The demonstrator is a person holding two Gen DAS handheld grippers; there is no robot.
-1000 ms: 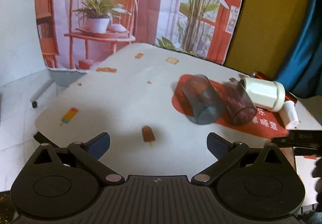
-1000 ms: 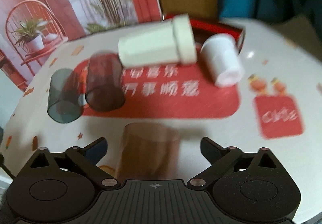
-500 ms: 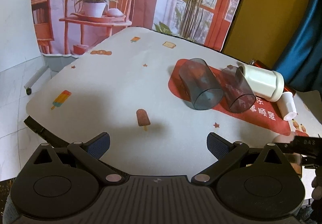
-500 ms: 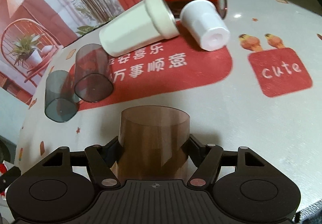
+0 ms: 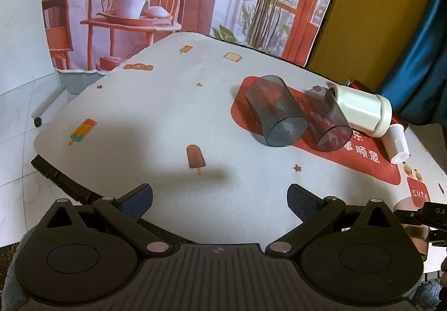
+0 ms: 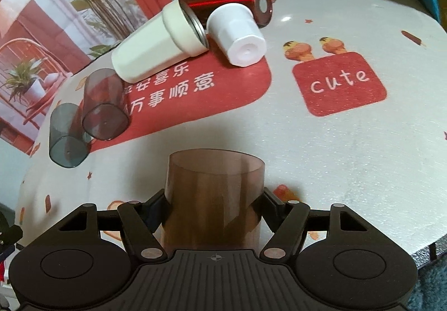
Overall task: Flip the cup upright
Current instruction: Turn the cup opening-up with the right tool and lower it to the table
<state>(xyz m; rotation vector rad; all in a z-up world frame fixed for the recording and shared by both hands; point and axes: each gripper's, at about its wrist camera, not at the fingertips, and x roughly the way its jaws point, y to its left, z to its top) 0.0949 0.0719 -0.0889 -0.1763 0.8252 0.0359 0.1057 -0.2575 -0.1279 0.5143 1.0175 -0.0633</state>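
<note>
Tablecloth reads "cute"; right tool clamps brown cup.

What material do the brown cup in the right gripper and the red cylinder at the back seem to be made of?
Brown cup: probably thin tinted plastic, smooth and translucent; the tablecloth and the right gripper fingers show through its wall.
Red cylinder: seemingly metal or metallised coating, glossy; it shows sharp bright streaks along its body. Its flat end looks dull grey.
</note>
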